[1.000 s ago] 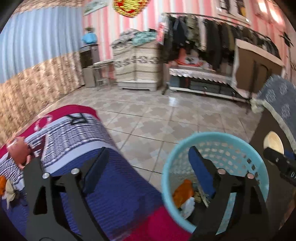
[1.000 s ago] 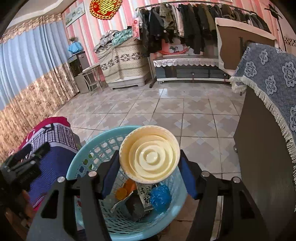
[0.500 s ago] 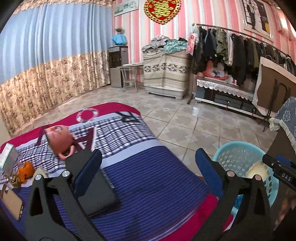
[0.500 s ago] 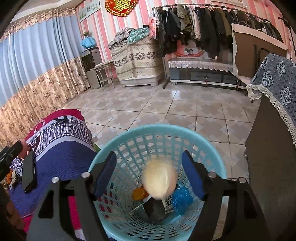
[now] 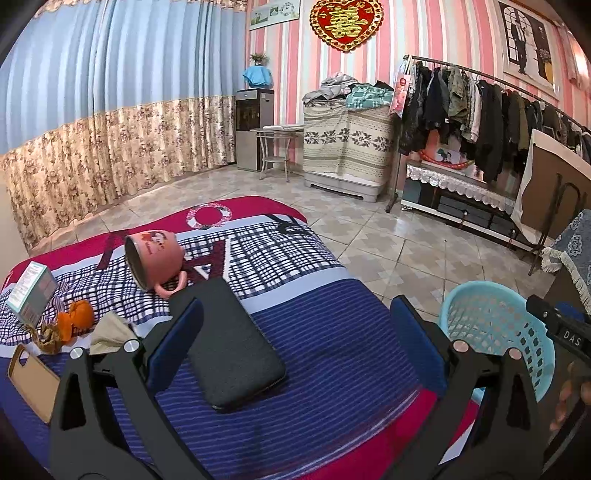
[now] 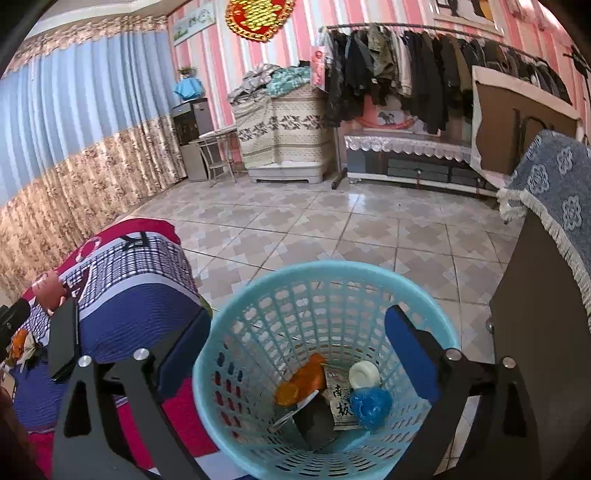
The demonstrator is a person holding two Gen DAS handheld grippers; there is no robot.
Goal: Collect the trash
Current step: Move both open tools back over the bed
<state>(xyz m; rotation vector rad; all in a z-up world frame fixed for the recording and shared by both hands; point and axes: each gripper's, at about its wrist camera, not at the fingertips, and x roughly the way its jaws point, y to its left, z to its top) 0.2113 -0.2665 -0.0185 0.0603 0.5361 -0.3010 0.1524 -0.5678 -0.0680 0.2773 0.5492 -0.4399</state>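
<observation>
1. Right gripper (image 6: 297,347) held above the light-blue basket (image 6: 258,291); jaws opening, wide apart, nothing between the pads.
2. Trash at the basket's bottom: a cream round cup (image 6: 364,373), a blue crumpled wrapper (image 6: 370,402), an orange wrapper (image 6: 301,380), a printed packet (image 6: 341,404), a dark piece (image 6: 314,421).
3. Left gripper (image 5: 295,332) over the striped bedspread (image 5: 332,354); jaws spread to their widest, empty.
4. Black flat case (image 5: 229,343) lies on the bedspread's blue band, between the left fingers as the camera sees it, not touched.
5. Near the bedspread's left edge: a tan phone case (image 5: 31,380), a crumpled beige tissue (image 5: 110,328), orange peel (image 5: 75,317) with a brown scrap (image 5: 50,338) just beside it, and a small white-and-teal box (image 5: 31,291) standing tilted.
6. Pink mug (image 5: 155,260) lies on its side on the plaid band, handle down, touching the far end of the black case.
7. In the left view the basket stands on the tiled floor (image 5: 388,251) off the bedspread's right edge, beside a dark cabinet (image 6: 535,332) draped with a blue fringed cloth (image 6: 554,192).
8. Far wall: clothes rack (image 5: 480,107), a covered stack (image 5: 347,144), a water dispenser (image 5: 255,125), a red heart hanging (image 5: 345,22).
</observation>
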